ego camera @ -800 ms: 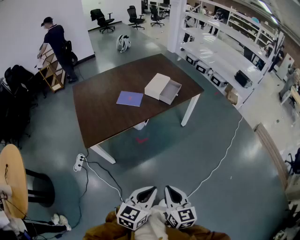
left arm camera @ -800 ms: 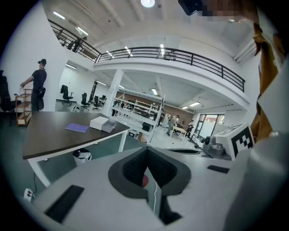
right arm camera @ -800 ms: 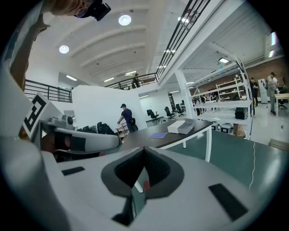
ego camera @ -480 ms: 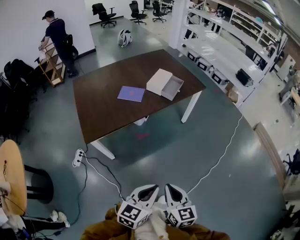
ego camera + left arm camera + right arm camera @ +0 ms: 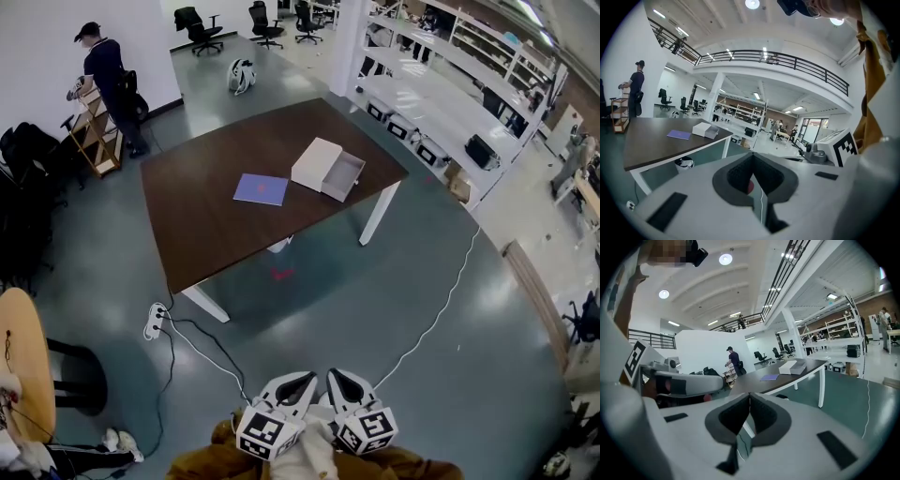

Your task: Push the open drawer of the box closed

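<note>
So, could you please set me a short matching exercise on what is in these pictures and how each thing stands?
Things:
1. drawer
2. purple sheet
3. power strip
4. right gripper

States:
a. lying on the floor
b. pulled out of the box
c. shut, with nothing held
d. flat on the table

Pairs: 1-b, 2-d, 3-a, 4-c

Big open lab/workshop hall: long white shelving racks (image 5: 441, 94), office chairs (image 5: 200, 25), mezzanine w/ railing (image 5: 773, 57), grey floor (image 5: 375, 309).
</note>
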